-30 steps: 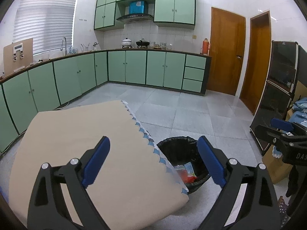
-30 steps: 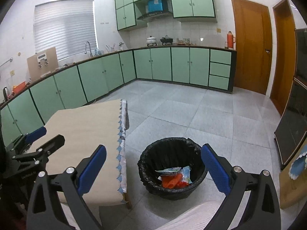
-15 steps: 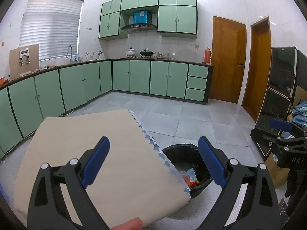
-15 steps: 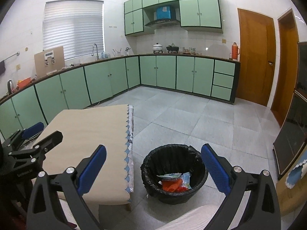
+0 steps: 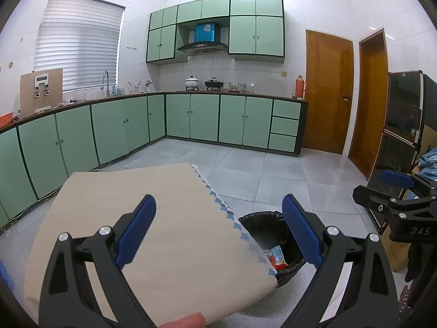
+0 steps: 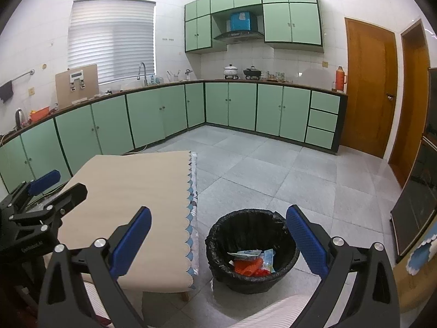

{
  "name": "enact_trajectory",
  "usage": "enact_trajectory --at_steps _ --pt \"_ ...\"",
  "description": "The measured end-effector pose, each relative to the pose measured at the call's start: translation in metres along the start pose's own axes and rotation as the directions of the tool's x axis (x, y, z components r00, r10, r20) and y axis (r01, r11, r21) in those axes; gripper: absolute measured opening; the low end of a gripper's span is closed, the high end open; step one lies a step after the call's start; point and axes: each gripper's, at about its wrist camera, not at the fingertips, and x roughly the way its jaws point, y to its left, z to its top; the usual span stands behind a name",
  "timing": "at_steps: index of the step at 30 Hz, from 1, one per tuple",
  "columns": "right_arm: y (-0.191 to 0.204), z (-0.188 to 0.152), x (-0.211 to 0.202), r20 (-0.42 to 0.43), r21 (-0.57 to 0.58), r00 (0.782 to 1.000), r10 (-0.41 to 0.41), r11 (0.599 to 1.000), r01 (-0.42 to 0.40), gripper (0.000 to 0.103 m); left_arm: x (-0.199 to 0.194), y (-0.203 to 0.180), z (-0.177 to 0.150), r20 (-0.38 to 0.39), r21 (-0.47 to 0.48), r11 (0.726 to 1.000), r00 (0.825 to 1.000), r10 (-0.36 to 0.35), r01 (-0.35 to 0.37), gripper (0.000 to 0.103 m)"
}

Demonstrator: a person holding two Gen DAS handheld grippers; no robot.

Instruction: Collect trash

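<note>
A black lined trash bin point(image 6: 215, 246) stands on the tiled floor beside a low table under a beige cloth point(image 6: 131, 191). Red, blue and white wrappers point(image 6: 251, 262) lie in the bin. My right gripper point(image 6: 218, 214) hangs open and holds nothing, above and short of the bin. In the left wrist view my left gripper point(image 5: 218, 207) is open over the table's point(image 5: 136, 205) near corner, which hides part of the bin point(image 5: 262, 227). The cloth top is bare. Each gripper shows in the other's view: the right point(image 5: 379, 187), the left point(image 6: 62, 184).
Green cabinets point(image 6: 240, 106) line the far and left walls. Two wooden doors point(image 6: 368, 87) stand at the right, then a dark glass cabinet point(image 5: 401, 125) and a cardboard box point(image 5: 393, 248). A person's fingertip point(image 5: 185, 321) and a striped sleeve point(image 6: 273, 311) show at the bottom edges.
Both grippers have risen and tilted up, so the bin and table sit lower in both views and more of the kitchen shows. Both stay open and hold nothing.
</note>
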Motion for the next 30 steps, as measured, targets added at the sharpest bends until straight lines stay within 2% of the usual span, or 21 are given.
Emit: enact_trajectory --at_steps 30 --pt "0.0038 -0.0013 0.0044 0.001 0.001 1.000 0.005 1.000 -0.005 0.097 -0.0004 0.0008 -0.0017 -0.007 -0.003 1.000 1.000 0.008 -0.008 0.090"
